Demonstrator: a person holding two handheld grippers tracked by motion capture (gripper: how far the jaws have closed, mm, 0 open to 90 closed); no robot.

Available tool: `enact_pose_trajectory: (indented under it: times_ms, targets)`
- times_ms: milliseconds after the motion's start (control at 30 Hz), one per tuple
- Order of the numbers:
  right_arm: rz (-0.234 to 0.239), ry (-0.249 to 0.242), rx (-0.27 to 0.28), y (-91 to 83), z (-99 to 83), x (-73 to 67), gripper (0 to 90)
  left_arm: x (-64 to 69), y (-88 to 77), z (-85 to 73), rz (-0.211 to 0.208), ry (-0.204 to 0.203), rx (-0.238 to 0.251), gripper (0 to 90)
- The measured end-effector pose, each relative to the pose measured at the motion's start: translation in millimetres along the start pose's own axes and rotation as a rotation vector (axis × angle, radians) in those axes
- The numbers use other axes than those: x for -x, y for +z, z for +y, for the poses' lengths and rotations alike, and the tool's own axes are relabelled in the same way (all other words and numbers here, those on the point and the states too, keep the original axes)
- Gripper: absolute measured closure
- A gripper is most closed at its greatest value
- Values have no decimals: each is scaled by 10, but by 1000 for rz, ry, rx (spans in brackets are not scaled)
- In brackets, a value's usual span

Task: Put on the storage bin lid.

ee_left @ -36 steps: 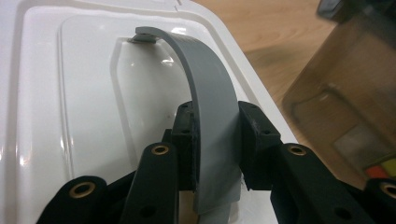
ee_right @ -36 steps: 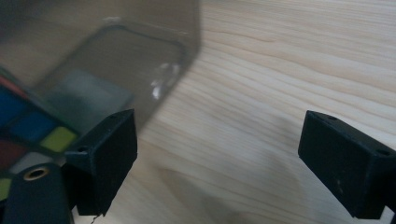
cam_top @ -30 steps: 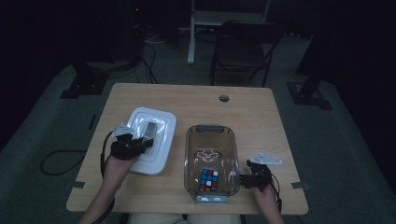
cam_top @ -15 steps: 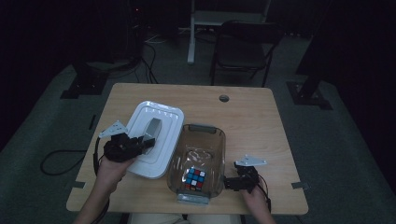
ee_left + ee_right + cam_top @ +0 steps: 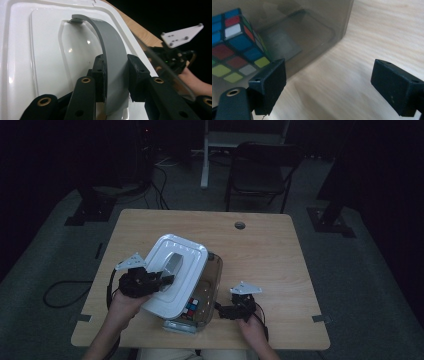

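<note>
With the left hand-held gripper (image 5: 115, 75) clamped on the lid (image 5: 172, 275) handle above the box (image 5: 207, 292) near the worktop's front edge, and the right hand-held gripper (image 5: 328, 85) spread empty beside it, a tilted lid could snag the rim.

White lid (image 5: 172, 275) now over the box (image 5: 210, 285) — box further left.

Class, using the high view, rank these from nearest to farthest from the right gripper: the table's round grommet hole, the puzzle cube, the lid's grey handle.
1. Puzzle cube, inside the tinted box, just left of the right gripper.
2. Grey handle, on the white lid, farther up and left.
3. Grommet hole, near the table's far edge.
</note>
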State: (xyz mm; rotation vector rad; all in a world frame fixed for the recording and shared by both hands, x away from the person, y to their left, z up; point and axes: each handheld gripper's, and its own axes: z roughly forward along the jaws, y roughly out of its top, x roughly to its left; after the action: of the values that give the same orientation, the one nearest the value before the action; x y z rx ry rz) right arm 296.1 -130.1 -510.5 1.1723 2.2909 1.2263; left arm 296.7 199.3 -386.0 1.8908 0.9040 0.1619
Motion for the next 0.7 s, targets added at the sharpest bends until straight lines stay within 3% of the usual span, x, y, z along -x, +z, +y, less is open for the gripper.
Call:
enact_pose_trajectory:
  times_ms: [267,500,533,700]
  targets:
    - [20,-5,41,161,163,-201,128,-37,-37,-18,22,-14,2,717]
    - [79,-35,12,234,122,-376,127,-90,-130,-43,62,-30,18,717]
    - [103,-54,-7,268,110,-457,127,-101,-165,-49,72,-32,17,717]
    - [141,-93,-8,342,139,-612,127,-137,-197,-68,62,-54,3,717]
